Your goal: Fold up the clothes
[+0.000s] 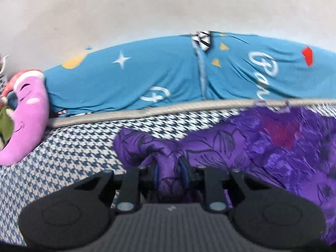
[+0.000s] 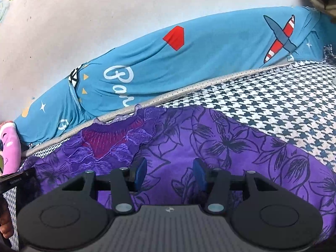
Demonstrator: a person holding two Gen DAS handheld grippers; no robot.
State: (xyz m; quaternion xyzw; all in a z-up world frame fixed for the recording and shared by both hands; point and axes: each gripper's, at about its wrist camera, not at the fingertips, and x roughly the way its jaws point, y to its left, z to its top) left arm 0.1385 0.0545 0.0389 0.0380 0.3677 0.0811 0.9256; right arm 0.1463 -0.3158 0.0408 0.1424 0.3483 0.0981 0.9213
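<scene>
Left wrist view: your left claw (image 1: 170,173) is clamped on a bunched fold of the purple floral garment (image 1: 262,145), the cloth pinched between its two blue pads (image 1: 185,173). The garment lies on the houndstooth bedcover (image 1: 69,147), spreading away to the right of the claw. Its lace-trimmed neckline (image 1: 271,105) reaches the grey piped edge of the bedcover (image 1: 147,111). Beyond that edge lies a blue printed sheet (image 1: 147,77), bearing stars, triangles and white script, against a pale wall (image 1: 147,10). A pink plush toy (image 1: 27,115) rests at the left end of the blue printed sheet, overlapping the bedcover.

Right wrist view: your right claw (image 2: 169,173) stands apart, its blue pads (image 2: 141,171) held over a flat area of the purple floral garment (image 2: 220,140); whether they touch the cloth cannot be told. The neckline (image 2: 113,138), with its lace and magenta inner panel, lies up and to the left of the claw, near the piped edge (image 2: 210,83). The houndstooth bedcover (image 2: 273,100) shows bare to the right of the garment. The blue printed sheet (image 2: 210,48) carries a red pentagon and a striped aeroplane. At the far left edge a black device (image 2: 16,178) and part of your hand (image 2: 6,220) appear.
</scene>
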